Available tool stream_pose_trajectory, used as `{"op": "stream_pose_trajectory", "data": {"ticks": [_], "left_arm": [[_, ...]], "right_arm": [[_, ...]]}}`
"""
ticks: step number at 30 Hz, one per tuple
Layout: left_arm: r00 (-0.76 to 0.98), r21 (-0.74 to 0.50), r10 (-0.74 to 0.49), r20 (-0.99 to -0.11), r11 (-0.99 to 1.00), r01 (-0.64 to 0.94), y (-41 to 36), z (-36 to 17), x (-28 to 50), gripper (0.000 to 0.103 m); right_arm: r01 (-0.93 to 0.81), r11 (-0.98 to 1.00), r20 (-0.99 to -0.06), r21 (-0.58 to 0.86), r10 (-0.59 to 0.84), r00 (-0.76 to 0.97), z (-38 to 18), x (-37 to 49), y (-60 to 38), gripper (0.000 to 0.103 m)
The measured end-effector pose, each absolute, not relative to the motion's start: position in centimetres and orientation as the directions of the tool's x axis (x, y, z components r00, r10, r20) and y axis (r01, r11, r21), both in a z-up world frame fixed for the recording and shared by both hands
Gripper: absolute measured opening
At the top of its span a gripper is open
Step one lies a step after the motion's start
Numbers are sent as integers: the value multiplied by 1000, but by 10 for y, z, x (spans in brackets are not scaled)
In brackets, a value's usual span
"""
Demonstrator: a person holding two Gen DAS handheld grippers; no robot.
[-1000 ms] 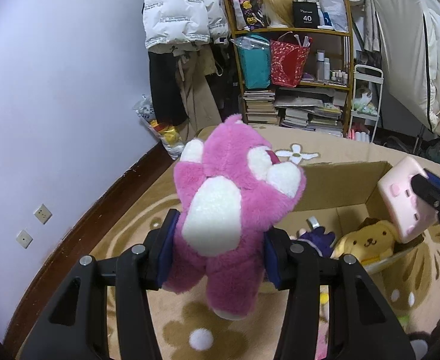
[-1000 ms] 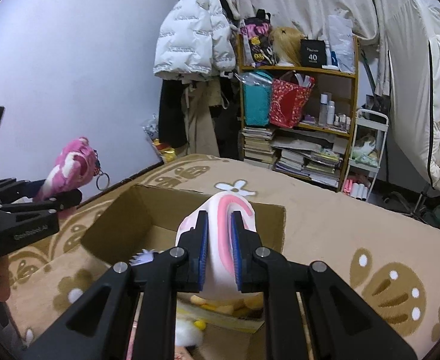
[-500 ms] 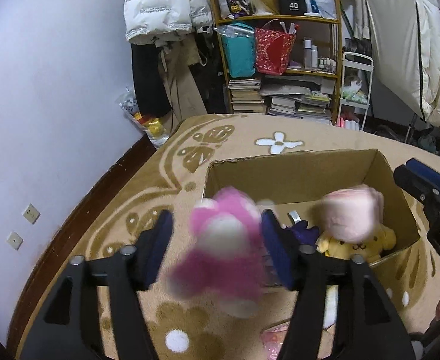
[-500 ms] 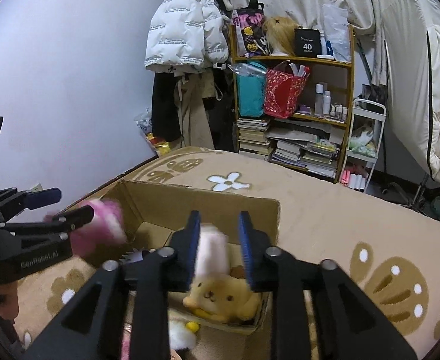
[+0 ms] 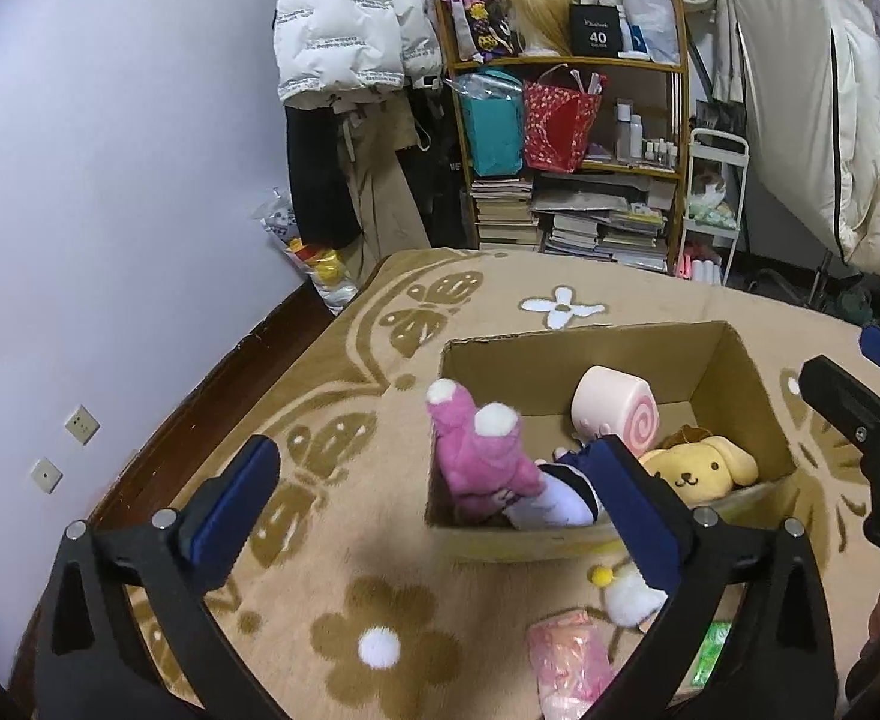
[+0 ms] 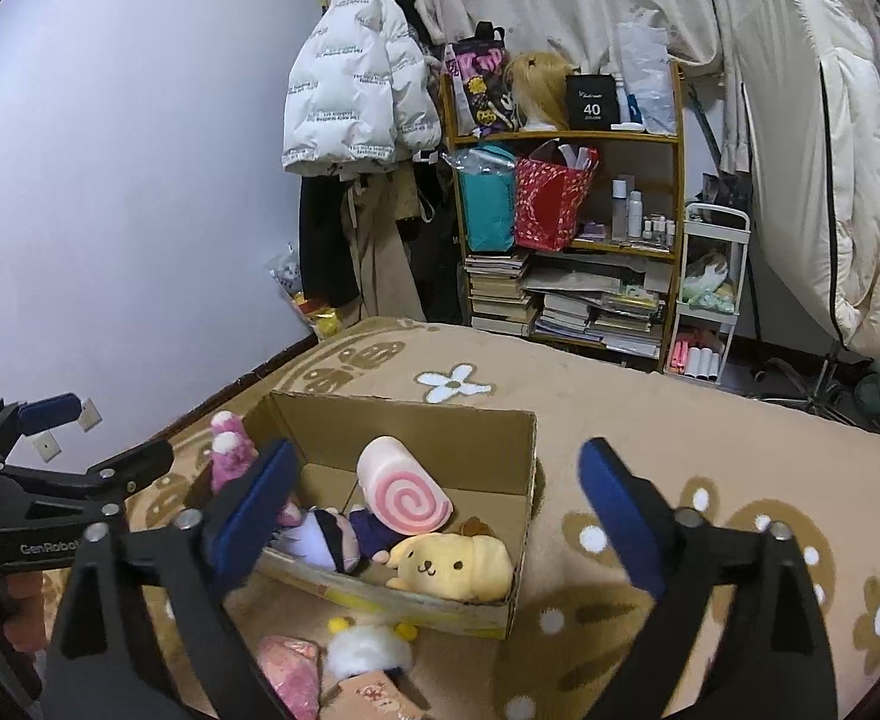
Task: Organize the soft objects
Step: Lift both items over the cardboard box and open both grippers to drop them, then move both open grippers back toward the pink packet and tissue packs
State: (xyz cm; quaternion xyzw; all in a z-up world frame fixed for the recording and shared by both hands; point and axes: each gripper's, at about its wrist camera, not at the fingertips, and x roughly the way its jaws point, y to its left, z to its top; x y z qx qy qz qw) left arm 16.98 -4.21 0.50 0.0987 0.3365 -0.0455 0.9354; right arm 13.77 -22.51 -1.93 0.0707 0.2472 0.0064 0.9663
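Pink plush bear (image 5: pixel 478 462) and swirl roll cushion (image 6: pixel 402 495), which we held a second ago, lay in the cardboard box (image 5: pixel 709 354); our left gripper (image 5: pixel 440 504) and right gripper (image 6: pixel 440 516) were opening their fingers, empty.

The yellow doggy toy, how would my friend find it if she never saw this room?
Find the open cardboard box on the tan flowered carpet. Inside, at the near corner, just below the pink swirl-roll cushion, lies the yellow dog plush. It is the only yellow toy there, with floppy ears and a little smiling face.
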Motion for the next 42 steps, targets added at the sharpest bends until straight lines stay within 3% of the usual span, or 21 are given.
{"op": "stream_pose_trajectory", "data": {"ticks": [15,25,42], "left_arm": [[716,125,13,-698,987,104,-2,-5,112,103],[686,90,-14,-728,989,116,0,-26,89,103],[592,105,-7,-806,982,155,-8,-70,75,103]], "right_arm": [[16,993,-508,119,47,860,-16,82,-210,103],[46,982,-542,183,62,838,-39,55,-209,103],[153,956,-716,249,76,694,-109,49,-213,103]]}}
